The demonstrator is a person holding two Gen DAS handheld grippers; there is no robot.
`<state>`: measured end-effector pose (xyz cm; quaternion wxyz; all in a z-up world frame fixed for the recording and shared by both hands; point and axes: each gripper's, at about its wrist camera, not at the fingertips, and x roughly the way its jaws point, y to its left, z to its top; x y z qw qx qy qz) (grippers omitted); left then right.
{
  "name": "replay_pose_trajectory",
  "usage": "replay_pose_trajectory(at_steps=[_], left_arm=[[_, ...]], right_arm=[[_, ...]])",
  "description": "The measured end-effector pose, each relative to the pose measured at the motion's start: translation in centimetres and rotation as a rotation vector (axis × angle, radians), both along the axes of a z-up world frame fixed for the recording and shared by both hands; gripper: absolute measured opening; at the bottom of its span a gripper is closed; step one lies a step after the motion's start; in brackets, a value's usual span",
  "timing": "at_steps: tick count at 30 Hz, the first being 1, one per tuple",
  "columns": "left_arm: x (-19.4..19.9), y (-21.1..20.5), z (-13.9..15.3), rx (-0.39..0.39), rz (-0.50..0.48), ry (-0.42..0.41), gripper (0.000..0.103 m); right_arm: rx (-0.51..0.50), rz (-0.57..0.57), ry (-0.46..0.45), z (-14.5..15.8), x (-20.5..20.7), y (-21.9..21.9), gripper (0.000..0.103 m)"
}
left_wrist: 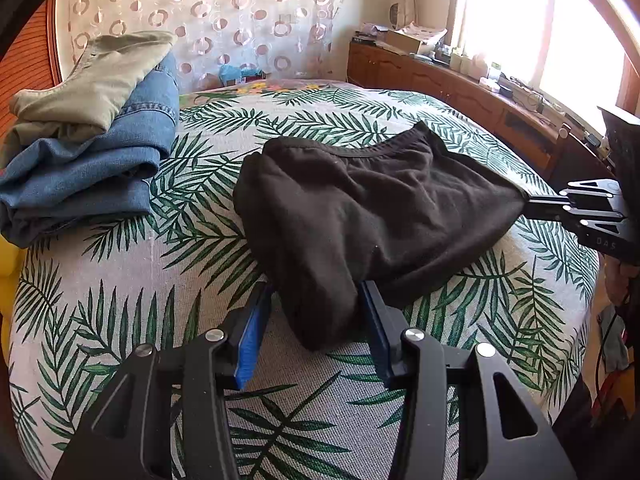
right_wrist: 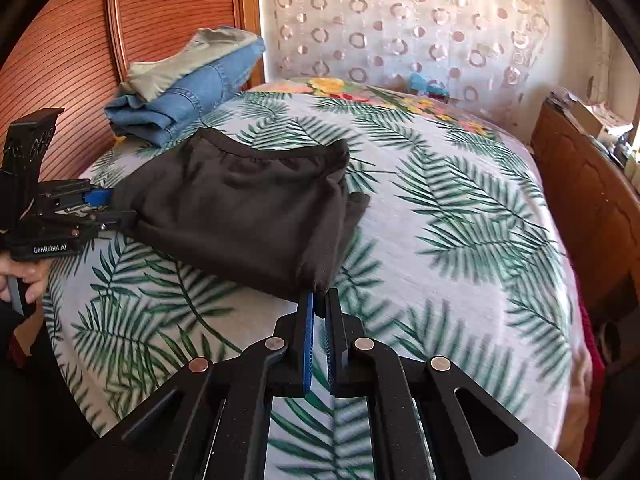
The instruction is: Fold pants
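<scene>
Lying mid-bed on the palm-print bedspread point(right_wrist: 460, 208), the black pants point(left_wrist: 360, 208) are already doubled over, waistband toward 12 o'clock. Right claw point(right_wrist: 319, 306) is pinched nearly closed on the near corner, likely to keep that edge taut. Left claw point(left_wrist: 316, 300) stands wide apart, straddling a hanging fold without clamping it. Folded jeans point(left_wrist: 92, 168) with khaki pants point(left_wrist: 88, 80) on top sit at 10 o'clock, apart from the black pants; open bedspread lies from 1 to 4 o'clock.
</scene>
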<state>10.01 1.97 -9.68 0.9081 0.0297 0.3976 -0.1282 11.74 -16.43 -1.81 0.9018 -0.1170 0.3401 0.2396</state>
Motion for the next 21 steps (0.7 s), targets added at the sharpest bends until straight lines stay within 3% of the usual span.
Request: replay_pose_trajectory(at_steps=[2,3,4,9,14,21], left_arm=[[0.0,0.0,0.0,-0.003,0.0,-0.001,0.047],[-0.1,0.0,0.1,-0.01,-0.005,-0.003,0.042],[-0.2,0.0,0.1,-0.03,-0.021,-0.004,0.031],[-0.9,-0.2,0.7,-0.059,-0.04,-0.018,0.015],[-2.6,0.0,2.1,-0.104,-0.053,-0.044,0.014],[-5.8,-0.8,2.6,-0.093,-0.085,-0.032,0.014]], right_arm=[[0.004,0.016,0.014,-0.2,-0.2,0.2,0.004],[-0.01,0.007,0.006,-0.4,-0.3,0.3,0.004],[-0.005,0.009,0.017,-0.5,-0.2,0.5,0.005],[0.017,0.007,0.006,-0.2,-0.5,0.7,0.005],[0.039,0.011,-0.001,0.2,-1.5,-0.3,0.005],[0.077,0.026,0.01,0.4,-5.2,-2.0,0.005]])
